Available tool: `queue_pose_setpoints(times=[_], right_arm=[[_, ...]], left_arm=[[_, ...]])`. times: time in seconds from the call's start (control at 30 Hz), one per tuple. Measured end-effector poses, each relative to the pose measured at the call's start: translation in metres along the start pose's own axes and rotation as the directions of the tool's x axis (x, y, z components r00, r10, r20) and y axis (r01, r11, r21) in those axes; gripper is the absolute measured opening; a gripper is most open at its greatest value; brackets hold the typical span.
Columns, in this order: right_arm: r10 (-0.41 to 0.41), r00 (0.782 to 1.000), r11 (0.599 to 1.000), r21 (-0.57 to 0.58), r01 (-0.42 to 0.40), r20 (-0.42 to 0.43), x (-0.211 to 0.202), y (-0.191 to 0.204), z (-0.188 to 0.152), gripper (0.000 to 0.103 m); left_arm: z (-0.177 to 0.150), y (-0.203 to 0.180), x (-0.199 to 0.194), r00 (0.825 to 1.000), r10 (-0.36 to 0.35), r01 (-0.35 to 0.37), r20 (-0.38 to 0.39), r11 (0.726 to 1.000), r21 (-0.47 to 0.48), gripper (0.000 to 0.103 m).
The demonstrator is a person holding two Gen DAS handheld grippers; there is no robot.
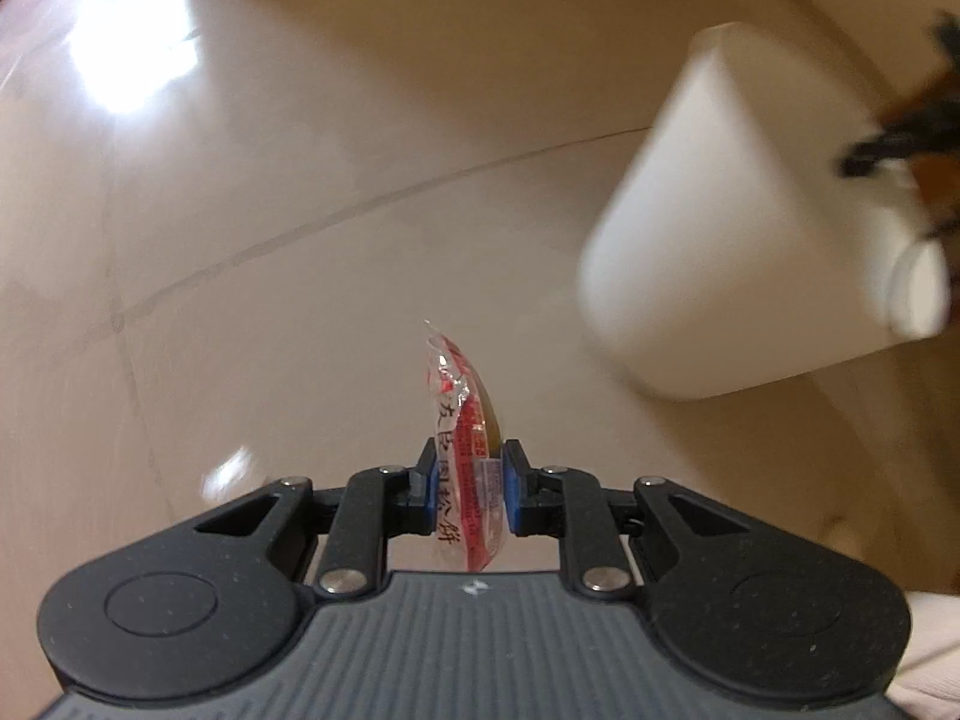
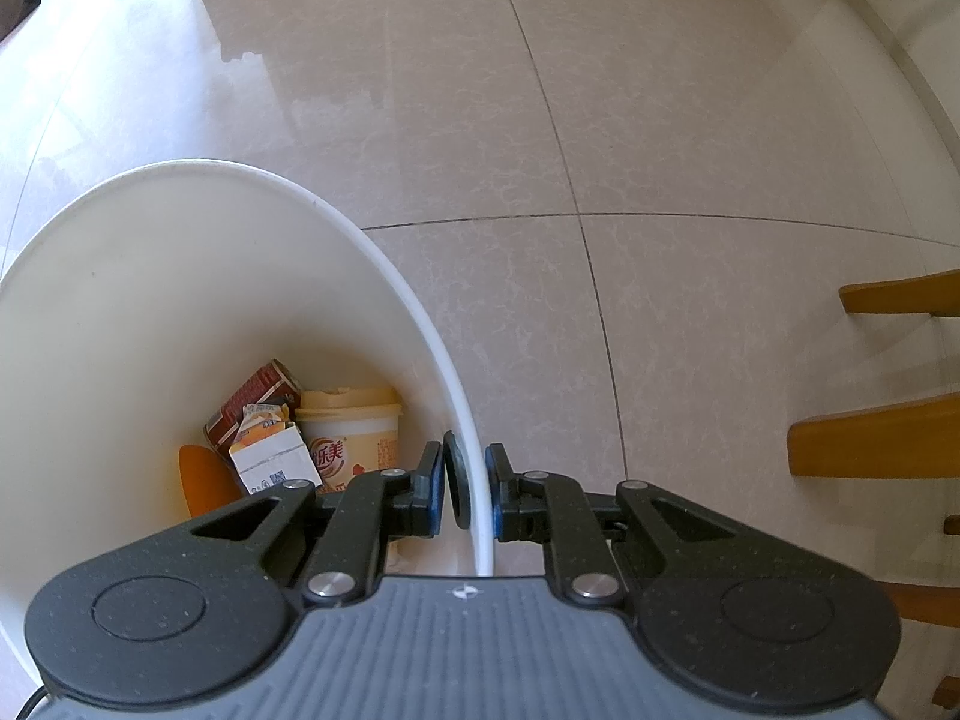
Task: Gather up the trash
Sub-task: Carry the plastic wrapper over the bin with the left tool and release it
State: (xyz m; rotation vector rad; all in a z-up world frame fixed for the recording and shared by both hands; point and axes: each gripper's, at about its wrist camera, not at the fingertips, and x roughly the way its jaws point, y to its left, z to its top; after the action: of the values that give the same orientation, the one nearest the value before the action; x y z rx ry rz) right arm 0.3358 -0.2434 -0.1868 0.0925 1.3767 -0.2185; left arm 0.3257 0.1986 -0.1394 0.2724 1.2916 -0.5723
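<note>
My left gripper (image 1: 468,492) is shut on a red and clear snack wrapper (image 1: 465,420) that stands upright between the blue pads, above the tiled floor. To its right the white bin (image 1: 738,222) shows blurred, seen from outside. In the right wrist view my right gripper (image 2: 467,492) is shut on the rim of the white bin (image 2: 420,312). Inside the bin lie a yellow cup (image 2: 354,438), a small white carton (image 2: 273,456), a red-brown box (image 2: 252,399) and an orange piece (image 2: 207,483).
Beige tiled floor (image 2: 600,120) spreads all around. Wooden chair parts (image 2: 876,438) stand at the right edge of the right wrist view. A dark, blurred shape (image 1: 906,132) sits at the right edge of the left wrist view. Boxes lie far off at the top left.
</note>
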Motion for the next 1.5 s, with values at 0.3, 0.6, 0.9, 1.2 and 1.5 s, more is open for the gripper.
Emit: queue_pose_setpoints(times=[0.3,0.6,0.9,1.2,1.5], right_arm=[[0.000,1.000,1.000,-0.003,0.000,-0.002,0.001,0.001,-0.001,0.017],[0.005,1.000,1.000,-0.005,-0.005,0.000,0.001,0.001,-0.002,0.016],[0.002,1.000,1.000,-0.007,-0.002,0.001,0.001,0.001,-0.002,0.017],[-0.002,1.000,1.000,-0.007,0.002,0.000,-0.001,0.004,0.000,0.017],[0.009,1.000,1.000,-0.001,-0.009,-0.001,-0.001,0.000,0.000,0.016]], left_arm=[[0.082,-0.095,-0.048,0.978,-0.160,0.129,0.131,0.967,0.218,0.018],[0.106,-0.129,-0.035,0.977,-0.150,0.114,0.151,0.967,0.226,0.087],[0.099,-0.107,-0.030,0.981,-0.121,0.096,0.154,0.982,0.160,0.089],[0.087,-0.091,-0.032,0.986,-0.058,0.033,0.157,0.987,0.155,0.089],[0.032,-0.026,-0.032,0.981,0.060,-0.067,0.182,0.997,0.034,0.091]])
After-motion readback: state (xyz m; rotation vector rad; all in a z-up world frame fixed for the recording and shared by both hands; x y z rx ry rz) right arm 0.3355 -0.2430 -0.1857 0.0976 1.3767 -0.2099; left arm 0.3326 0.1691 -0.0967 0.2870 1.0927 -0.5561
